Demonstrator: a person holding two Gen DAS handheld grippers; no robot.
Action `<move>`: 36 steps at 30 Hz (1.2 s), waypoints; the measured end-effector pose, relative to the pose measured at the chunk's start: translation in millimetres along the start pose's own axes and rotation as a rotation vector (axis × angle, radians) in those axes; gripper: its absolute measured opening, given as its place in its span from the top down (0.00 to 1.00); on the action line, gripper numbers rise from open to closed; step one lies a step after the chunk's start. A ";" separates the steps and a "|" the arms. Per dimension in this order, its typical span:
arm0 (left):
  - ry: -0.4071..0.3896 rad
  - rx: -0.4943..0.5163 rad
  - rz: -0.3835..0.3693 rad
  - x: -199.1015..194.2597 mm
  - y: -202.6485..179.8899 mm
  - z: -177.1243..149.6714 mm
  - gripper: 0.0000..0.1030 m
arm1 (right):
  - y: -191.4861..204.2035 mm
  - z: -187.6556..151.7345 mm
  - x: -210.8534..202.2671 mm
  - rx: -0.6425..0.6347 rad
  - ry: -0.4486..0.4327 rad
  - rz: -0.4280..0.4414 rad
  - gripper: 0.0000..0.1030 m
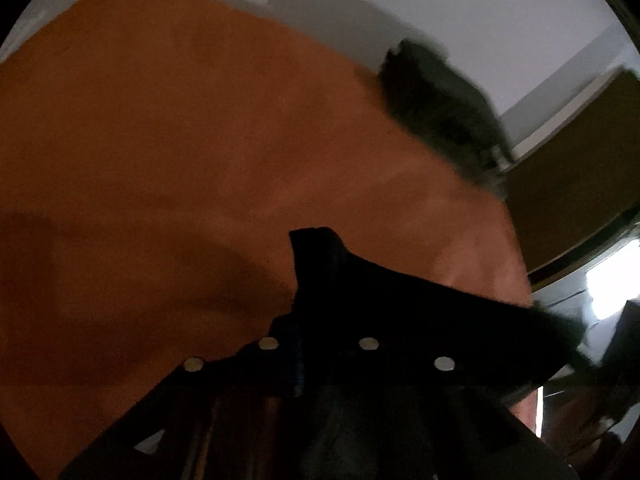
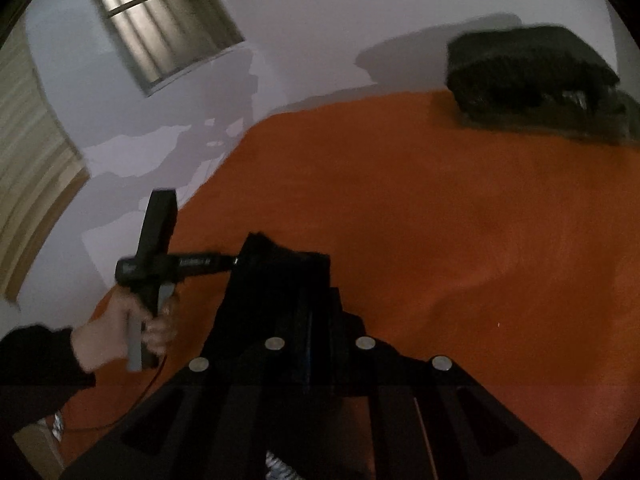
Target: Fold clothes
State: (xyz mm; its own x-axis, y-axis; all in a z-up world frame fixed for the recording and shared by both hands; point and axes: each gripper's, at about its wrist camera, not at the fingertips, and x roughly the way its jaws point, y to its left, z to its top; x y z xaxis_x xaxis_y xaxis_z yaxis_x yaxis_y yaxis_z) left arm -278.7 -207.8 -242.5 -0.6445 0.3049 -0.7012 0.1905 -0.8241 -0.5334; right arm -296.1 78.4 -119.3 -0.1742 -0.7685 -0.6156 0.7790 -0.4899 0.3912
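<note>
Black cloth fills the foreground of both wrist views: a dark garment [image 2: 280, 276] bunched between the fingers of the right gripper [image 2: 304, 308], whose tongs look narrowed onto it, and the same black fabric [image 1: 400, 292] draped over the left gripper [image 1: 316, 280], where I cannot tell whether the tongs are clamped or merely covered. From the right wrist view the left gripper [image 2: 236, 260] meets the garment's edge, held in the person's left hand [image 2: 132, 328], so both tools appear to share one piece, lifted above the orange bedspread [image 2: 460, 240]. To fold well, I judge the two should hold matching corners level, pull the edge taut, then lower it evenly onto the spread so no crease gets trapped. Farther off, a dark folded pile [image 2: 532, 68] sits near the white wall [image 2: 320, 20], well apart.
</note>
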 end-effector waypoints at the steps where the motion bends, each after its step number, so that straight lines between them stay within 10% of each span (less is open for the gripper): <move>1: -0.019 0.004 -0.027 -15.6 -2.5 -1.3 0.92 | 4.2 -4.3 -12.9 -0.014 -0.004 0.009 0.95; 14: -0.035 0.213 -0.244 -223.4 -29.0 -199.0 0.92 | 73.9 -141.3 -154.2 -0.110 0.012 0.192 0.95; 21: 0.162 0.230 -0.137 -219.6 -9.0 -300.2 0.90 | 84.1 -227.1 -148.1 -0.063 0.212 0.253 0.95; 29: 0.271 0.283 -0.064 -226.4 4.7 -312.8 0.70 | 60.2 -270.2 -118.5 0.107 0.419 0.244 0.90; 31: 0.266 0.307 -0.045 -233.4 6.9 -307.0 0.58 | 54.4 -272.6 -126.4 0.160 0.415 0.261 0.76; 33: 0.243 0.301 -0.032 -245.1 13.5 -299.9 0.50 | 55.9 -272.9 -132.9 0.184 0.417 0.267 0.25; 36: 0.205 0.232 -0.017 -249.7 29.9 -286.5 0.43 | 58.1 -276.5 -144.1 0.186 0.423 0.303 0.21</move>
State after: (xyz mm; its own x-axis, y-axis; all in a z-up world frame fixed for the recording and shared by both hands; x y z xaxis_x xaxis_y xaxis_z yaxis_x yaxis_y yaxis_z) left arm 100.0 -171.8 -218.9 -0.4785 0.3904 -0.7865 -0.0084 -0.8977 -0.4405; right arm -59.2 274.4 -197.0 0.3289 -0.6729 -0.6626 0.6300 -0.3663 0.6847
